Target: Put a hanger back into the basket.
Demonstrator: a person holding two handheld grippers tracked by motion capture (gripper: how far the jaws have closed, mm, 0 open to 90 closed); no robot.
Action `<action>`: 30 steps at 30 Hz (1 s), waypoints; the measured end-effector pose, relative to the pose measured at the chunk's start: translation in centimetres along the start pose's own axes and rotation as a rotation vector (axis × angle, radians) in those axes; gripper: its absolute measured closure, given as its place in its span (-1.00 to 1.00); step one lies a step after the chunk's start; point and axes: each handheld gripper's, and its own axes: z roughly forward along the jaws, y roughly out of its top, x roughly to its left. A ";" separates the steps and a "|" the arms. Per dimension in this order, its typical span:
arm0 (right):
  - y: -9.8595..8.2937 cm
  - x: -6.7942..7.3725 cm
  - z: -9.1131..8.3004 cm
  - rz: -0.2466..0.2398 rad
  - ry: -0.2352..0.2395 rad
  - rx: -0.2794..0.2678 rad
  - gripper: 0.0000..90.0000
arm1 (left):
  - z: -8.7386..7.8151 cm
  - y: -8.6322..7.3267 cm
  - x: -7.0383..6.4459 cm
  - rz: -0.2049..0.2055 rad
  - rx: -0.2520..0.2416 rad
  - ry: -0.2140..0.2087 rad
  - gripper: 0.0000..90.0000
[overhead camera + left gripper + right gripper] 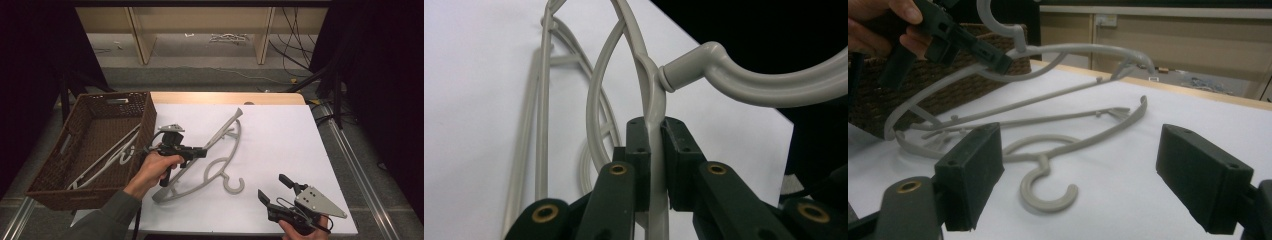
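While my left gripper [202, 151] clamps upper hanger [220, 134] near neck, high view puts it mid-table, just right of wicker basket [90, 145]; second hanger [227, 167] lies flat on white table [280, 140]; my right gripper [272, 189] spread, empty, near front edge. Left gripper view: jaws pinch hanger bar. Right gripper view: jaws wide apart, flat hanger's hook [1048, 192] between them, farther off.

Two grey plastic hangers on the white table, just beside the basket. Upper hanger [220, 131]: raised at a tilt, one end lifted, lower end near the table's front; clamped on its arm close to the hook neck. Lower hanger [227, 170]: lies flat beneath it, open hook [1048, 192] toward the front edge.
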 end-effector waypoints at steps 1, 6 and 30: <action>0.0 0.0 0.0 -0.001 0.001 0.001 -0.55 | -0.6 0.3 0.0 0.007 -0.016 0.007 0.83; 0.0 -0.1 0.1 0.007 0.006 -0.004 -0.56 | -1.4 0.9 -0.2 0.000 -0.048 0.000 0.83; 0.0 -0.1 0.2 0.008 0.014 -0.015 -0.55 | -9.1 8.9 -4.4 0.156 -0.145 0.058 0.82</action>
